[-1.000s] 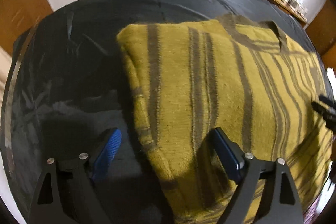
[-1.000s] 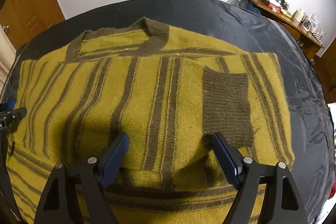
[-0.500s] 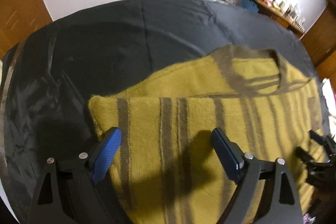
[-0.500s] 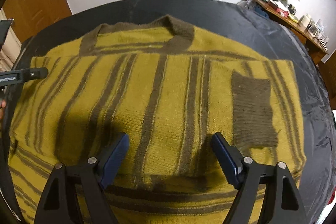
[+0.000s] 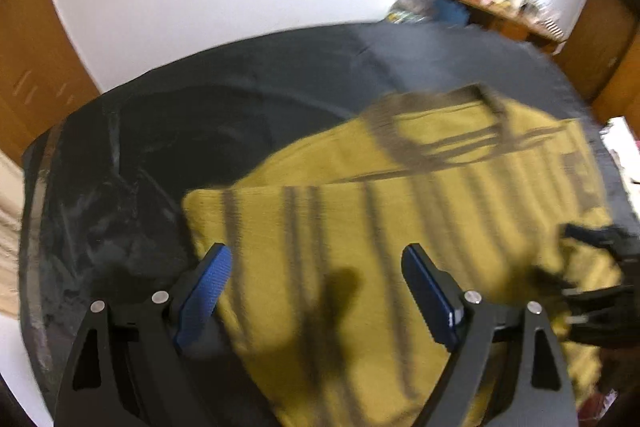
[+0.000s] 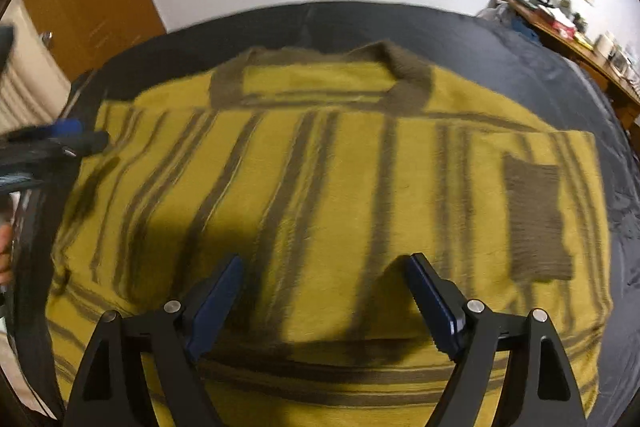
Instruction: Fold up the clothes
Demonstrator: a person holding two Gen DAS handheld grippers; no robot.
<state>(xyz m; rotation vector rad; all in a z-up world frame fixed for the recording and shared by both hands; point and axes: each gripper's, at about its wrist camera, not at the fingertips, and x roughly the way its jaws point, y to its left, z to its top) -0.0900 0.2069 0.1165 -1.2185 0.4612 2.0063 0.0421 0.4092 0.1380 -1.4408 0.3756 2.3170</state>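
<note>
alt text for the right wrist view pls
A mustard-yellow sweater with dark olive stripes lies partly folded on a black cloth, with the open right gripper over its near part. The left gripper shows at the left edge.

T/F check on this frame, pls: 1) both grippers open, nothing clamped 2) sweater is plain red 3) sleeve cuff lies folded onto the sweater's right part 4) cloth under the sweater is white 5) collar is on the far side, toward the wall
1) Both grippers are open with nothing clamped. True: the left gripper and right gripper stand wide above the knit.
2) The sweater is plain red. False: the sweater is mustard yellow with dark olive stripes.
3) A sleeve cuff lies folded onto its right part. True: the cuff rests on the body.
4) The cloth underneath is white. False: the cover is black.
5) The collar is on the far side. True: the collar faces the wall.
</note>
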